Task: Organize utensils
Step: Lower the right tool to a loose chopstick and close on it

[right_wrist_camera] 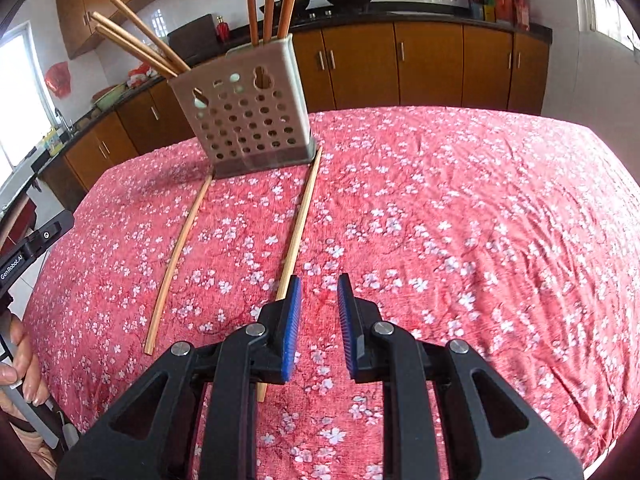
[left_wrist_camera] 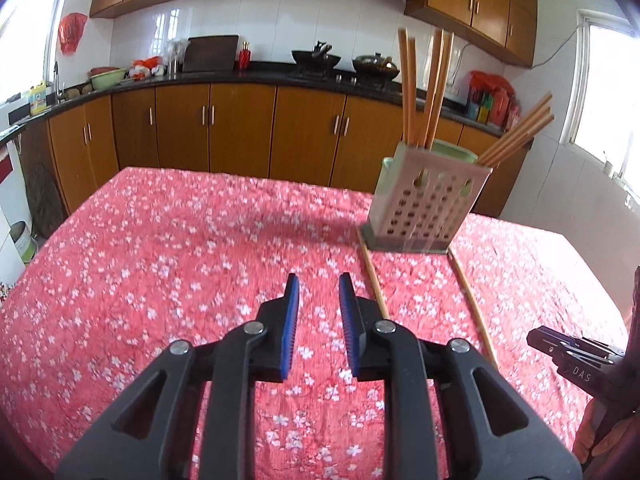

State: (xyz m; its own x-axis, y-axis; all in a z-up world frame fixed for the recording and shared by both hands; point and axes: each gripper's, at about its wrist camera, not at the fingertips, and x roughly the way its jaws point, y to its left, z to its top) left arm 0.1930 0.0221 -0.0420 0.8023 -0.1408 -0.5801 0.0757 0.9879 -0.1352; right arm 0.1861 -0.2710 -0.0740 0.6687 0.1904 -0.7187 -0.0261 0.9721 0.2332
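A perforated utensil holder [left_wrist_camera: 426, 208] [right_wrist_camera: 250, 120] stands on the red floral tablecloth and holds several wooden chopsticks [left_wrist_camera: 430, 88] [right_wrist_camera: 272, 0]. Two loose chopsticks lie on the cloth in front of it, one at each corner: the left chopstick [left_wrist_camera: 373, 276] [right_wrist_camera: 180, 256] and the right chopstick [left_wrist_camera: 474, 308] [right_wrist_camera: 300, 224]. My left gripper [left_wrist_camera: 319, 292] is open and empty, just left of the left chopstick. My right gripper [right_wrist_camera: 319, 292] is open and empty, just right of the right chopstick, whose near end runs under its left finger.
The table [left_wrist_camera: 160, 240] [right_wrist_camera: 480, 220] stands in a kitchen with wooden cabinets [left_wrist_camera: 240, 128] and a dark counter holding pots behind it. The right gripper's body [left_wrist_camera: 576, 356] shows at the left view's right edge; the left gripper's body [right_wrist_camera: 36, 240] shows at the right view's left edge.
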